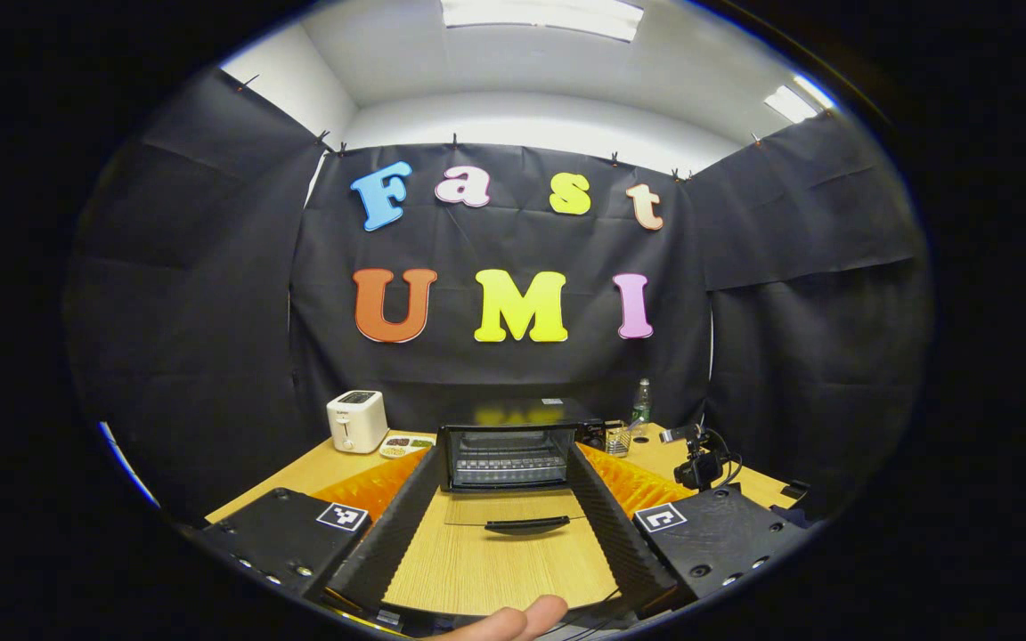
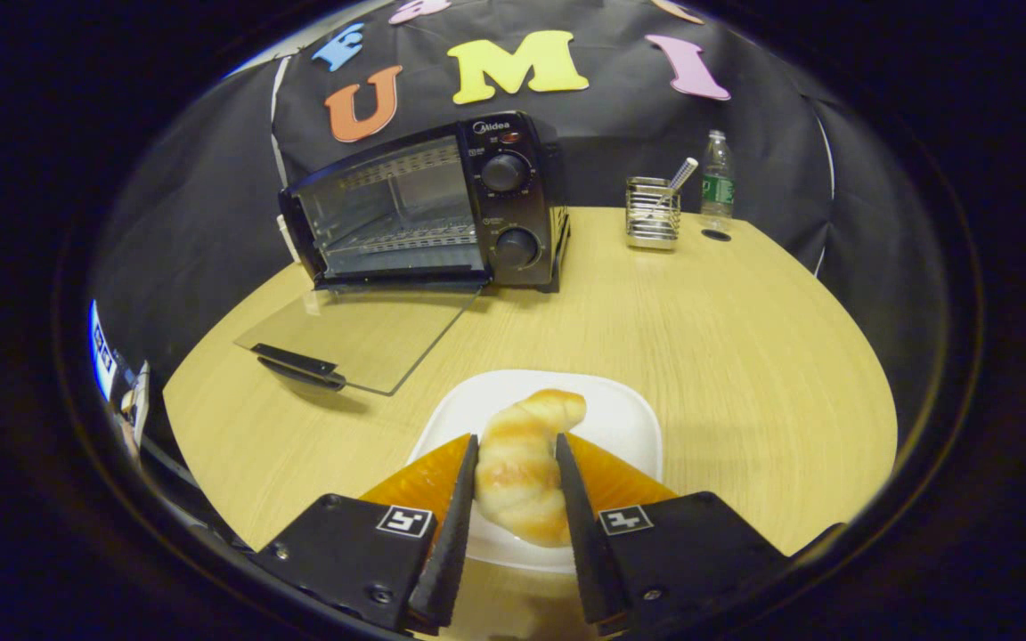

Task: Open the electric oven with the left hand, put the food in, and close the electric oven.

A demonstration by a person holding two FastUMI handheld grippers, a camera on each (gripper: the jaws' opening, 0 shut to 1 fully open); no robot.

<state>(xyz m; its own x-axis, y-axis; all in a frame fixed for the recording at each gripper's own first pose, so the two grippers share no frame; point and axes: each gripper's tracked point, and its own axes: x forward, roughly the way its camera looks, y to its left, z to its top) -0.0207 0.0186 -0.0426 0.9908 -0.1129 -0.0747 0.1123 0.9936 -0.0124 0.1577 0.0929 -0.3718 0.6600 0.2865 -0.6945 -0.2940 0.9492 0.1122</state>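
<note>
The oven door was already lowered flat over the bench. The bread was pinched on its plate by the right hand-held gripper, while the left hand-held gripper was held spread, empty. Loading and closing were judged left.

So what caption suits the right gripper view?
Right gripper closed on a croissant over its white plate, oven door open.

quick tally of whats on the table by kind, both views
ovens: 1
toasters: 1
bread rolls: 1
white plates: 1
snack dishes: 1
wire holders: 1
bottles: 1
cameras: 1
total: 8
</note>
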